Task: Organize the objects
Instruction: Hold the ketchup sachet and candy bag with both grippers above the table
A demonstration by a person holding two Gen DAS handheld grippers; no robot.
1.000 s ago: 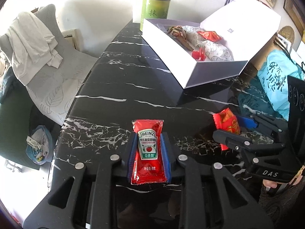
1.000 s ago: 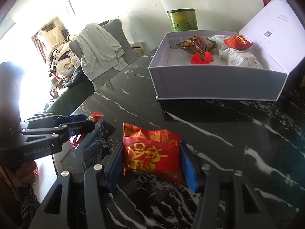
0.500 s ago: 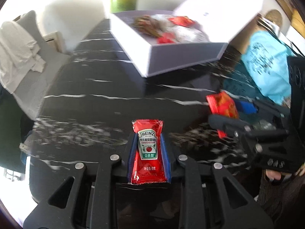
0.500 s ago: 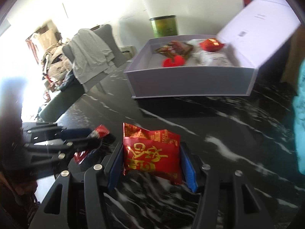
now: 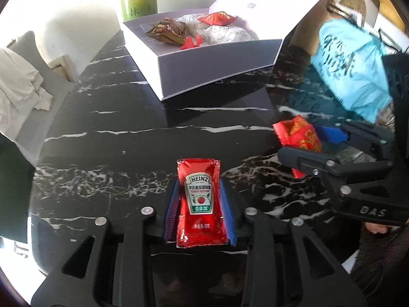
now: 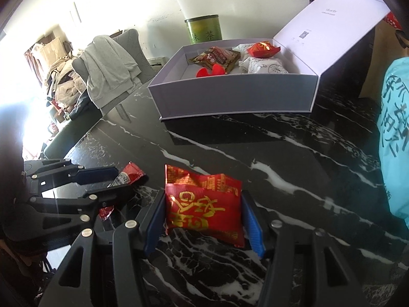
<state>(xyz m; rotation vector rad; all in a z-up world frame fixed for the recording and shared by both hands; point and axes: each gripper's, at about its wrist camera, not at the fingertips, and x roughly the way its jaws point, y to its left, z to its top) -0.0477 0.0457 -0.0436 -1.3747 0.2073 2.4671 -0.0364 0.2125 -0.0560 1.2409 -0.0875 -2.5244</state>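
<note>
A red Heinz ketchup packet [image 5: 200,220] sits between the blue pads of my left gripper [image 5: 199,183], held above the black marble table [image 5: 115,133]. The jaws are opening, but the pads still touch the packet's lower edges. My right gripper [image 6: 203,197] is shut on a red snack packet with gold lettering [image 6: 204,212]. That gripper and packet [image 5: 299,133] also show at the right of the left wrist view. The left gripper [image 6: 115,181] appears at the left of the right wrist view. An open white box [image 5: 217,61] ahead holds several wrapped snacks [image 6: 217,58].
A green tea tin [image 5: 139,6] stands behind the box, whose lid [image 6: 329,18] leans open at the right. A light blue bag [image 5: 350,64] lies right of the box. A grey chair draped with cloth [image 6: 110,69] stands beyond the table's left edge.
Both grippers have moved across the table with their packets, and the white box now looks nearer and more central. The left pads have spread slightly around the ketchup packet.
</note>
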